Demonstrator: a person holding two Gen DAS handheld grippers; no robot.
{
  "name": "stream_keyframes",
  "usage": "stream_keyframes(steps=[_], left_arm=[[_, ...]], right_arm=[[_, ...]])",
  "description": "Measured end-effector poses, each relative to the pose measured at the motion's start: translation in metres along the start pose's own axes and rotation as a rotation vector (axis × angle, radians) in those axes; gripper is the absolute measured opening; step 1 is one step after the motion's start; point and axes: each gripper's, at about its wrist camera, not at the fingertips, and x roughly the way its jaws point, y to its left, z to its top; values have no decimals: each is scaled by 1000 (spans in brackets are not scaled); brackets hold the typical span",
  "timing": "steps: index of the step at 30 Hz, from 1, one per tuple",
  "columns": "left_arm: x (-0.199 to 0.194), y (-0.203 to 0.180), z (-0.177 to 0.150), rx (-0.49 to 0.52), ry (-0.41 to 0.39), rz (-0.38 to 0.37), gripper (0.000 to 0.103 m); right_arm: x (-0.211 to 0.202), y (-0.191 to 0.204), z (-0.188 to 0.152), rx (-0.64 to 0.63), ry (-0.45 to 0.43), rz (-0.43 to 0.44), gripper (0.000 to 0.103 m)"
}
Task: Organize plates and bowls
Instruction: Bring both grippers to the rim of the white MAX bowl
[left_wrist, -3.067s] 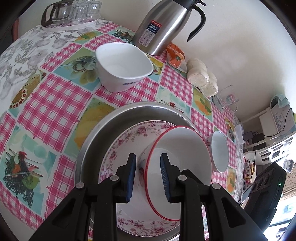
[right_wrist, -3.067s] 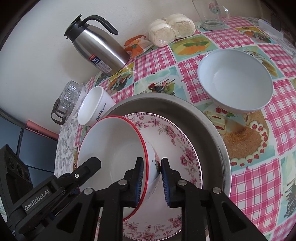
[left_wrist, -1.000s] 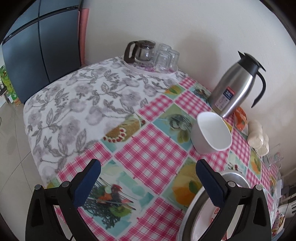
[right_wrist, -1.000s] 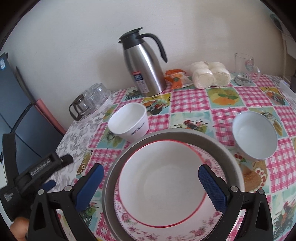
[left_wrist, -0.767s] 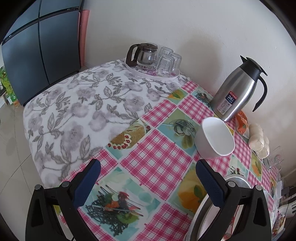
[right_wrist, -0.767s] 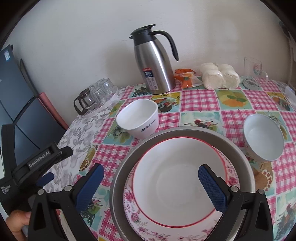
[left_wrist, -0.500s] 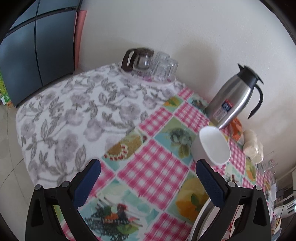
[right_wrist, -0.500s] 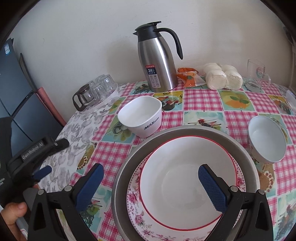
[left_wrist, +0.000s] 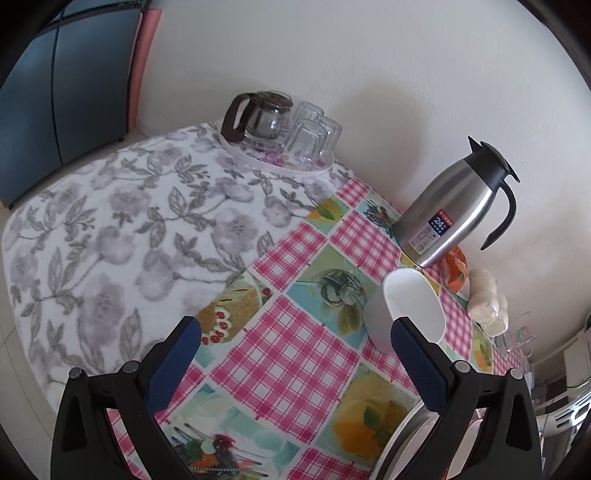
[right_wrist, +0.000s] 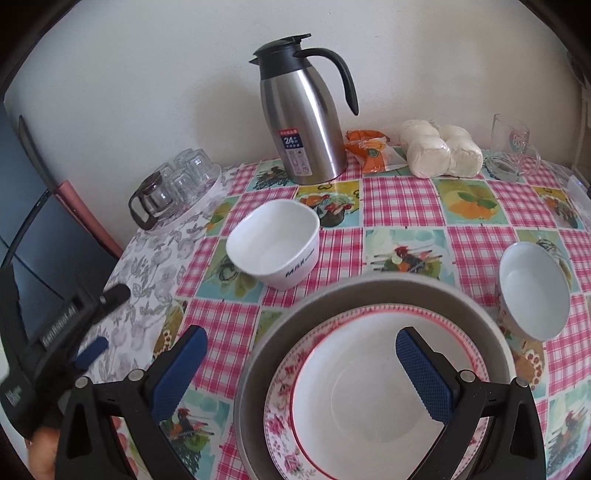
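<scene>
Bowl (right_wrist: 369, 387) nests inside basin rim (right_wrist: 369, 291); grippers wide.

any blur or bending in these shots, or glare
Left wrist view: black corners, the wall and table curve, the grey flowered cloth looks soft. Right wrist view: the left claw at the edge is smeared; the steel jug stays sharp, with mild sheen.

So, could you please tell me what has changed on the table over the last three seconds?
Both tools let go of the red-rimmed bowl, which now sits level on the floral plate in the metal pan. The left tool and right tool have opened wide and pulled back. The square white bowl, small bowl and thermos stayed put.
</scene>
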Motion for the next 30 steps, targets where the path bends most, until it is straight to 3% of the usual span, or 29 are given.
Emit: stream_keyframes(steps=[7, 23, 30], left_arm=[[6, -1, 5, -13, 19, -55, 102], [34, -19, 15, -36, 45, -164, 102], [62, -30, 19, -37, 104, -178, 102]], right_arm=[[4, 3, 20, 49, 46, 25, 103], [37, -4, 64, 94, 133, -75, 102], [61, 0, 77, 64, 159, -119, 86]])
